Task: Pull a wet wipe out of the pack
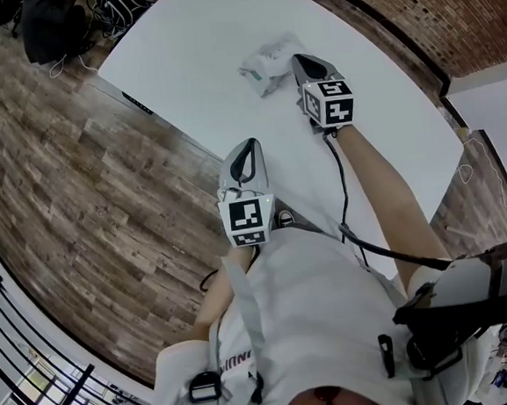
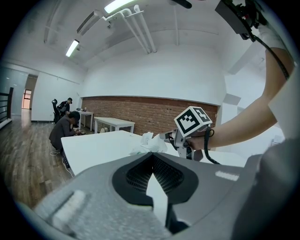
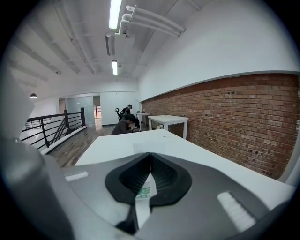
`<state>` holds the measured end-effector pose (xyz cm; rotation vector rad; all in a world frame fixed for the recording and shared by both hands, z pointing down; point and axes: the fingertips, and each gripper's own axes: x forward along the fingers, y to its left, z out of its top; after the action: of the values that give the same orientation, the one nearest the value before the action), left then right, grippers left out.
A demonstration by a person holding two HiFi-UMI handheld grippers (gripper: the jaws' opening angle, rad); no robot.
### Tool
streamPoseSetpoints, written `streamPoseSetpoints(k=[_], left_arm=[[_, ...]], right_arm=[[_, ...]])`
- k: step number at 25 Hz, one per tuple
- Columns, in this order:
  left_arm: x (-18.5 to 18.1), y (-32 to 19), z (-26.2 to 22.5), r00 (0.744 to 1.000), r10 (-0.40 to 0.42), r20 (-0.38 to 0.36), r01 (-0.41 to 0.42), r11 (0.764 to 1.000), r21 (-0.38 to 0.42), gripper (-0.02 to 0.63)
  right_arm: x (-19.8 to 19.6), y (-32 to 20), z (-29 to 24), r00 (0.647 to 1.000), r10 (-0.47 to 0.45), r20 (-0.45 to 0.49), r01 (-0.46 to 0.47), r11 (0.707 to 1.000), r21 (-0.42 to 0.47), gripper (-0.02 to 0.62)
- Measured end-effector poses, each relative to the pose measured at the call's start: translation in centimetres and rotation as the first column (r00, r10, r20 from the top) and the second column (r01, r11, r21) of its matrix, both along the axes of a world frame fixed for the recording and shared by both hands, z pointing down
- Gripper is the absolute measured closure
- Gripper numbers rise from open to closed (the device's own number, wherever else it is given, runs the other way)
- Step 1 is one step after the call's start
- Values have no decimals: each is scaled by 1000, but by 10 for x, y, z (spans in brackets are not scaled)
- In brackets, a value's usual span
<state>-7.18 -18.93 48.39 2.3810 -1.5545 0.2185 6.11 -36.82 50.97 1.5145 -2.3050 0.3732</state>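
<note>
**You are gripping the wet wipe pack with the right tongs.**
The right tongs are holding fully closed on white, green-printed material at the pack's near edge. You cannot tell whether it is wipe or wrapper. The left tongs are hovering narrow and empty at the bench edge, well behind the right tongs. Nothing is pinning the pack, so it is likely to lift with the pull.

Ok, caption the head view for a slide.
Right gripper shut on the wet-wipe pack at a white table; left gripper shut, empty.
</note>
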Motion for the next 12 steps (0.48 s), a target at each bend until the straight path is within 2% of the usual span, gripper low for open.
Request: streamPoseSetpoints(k=[12], left_arm=[[2,-1,-3,1000,0,6,0,1000,7,604]], right_arm=[[-1,-9,-27,1000,-15,19,13,998,62,589]])
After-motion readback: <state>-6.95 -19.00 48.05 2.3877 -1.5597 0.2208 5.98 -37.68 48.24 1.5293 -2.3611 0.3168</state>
